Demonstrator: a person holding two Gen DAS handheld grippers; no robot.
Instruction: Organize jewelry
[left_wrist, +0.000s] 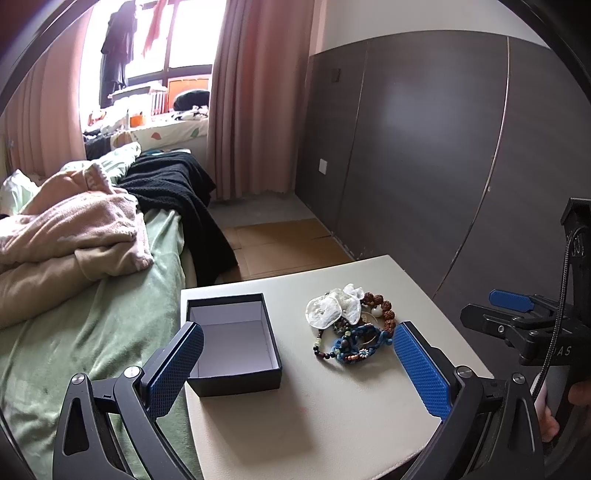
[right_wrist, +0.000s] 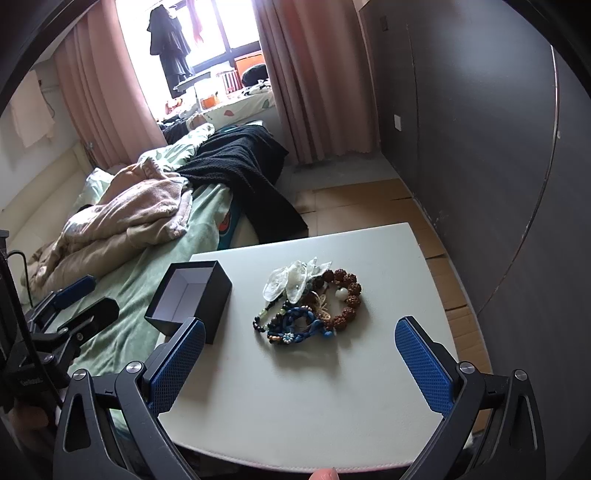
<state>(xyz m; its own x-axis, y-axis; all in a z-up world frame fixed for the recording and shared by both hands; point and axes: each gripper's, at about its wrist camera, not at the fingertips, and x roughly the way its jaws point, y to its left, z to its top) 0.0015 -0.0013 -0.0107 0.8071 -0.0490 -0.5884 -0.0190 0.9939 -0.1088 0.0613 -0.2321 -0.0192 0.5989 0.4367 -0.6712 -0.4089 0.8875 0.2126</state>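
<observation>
With both my left hand-held gripper (left_wrist: 297, 363) and right hand-held gripper (right_wrist: 300, 360) spread wide and empty, I judge the tangled jewelry pile (right_wrist: 308, 302), right of the open box (left_wrist: 233, 341) on the tabletop (right_wrist: 314, 398), light, loose and snag-prone, best pinched at the stiff brown bead bracelet (right_wrist: 345, 295).

You see a black box (left_wrist: 236, 373) with a white inside; a knotted blue cord bracelet (right_wrist: 301, 326); a brown bead bracelet (right_wrist: 349, 295); blue cross-hatched pads (left_wrist: 421, 365); pink curtains (left_wrist: 255, 96); a green bedspread (left_wrist: 110, 332).
</observation>
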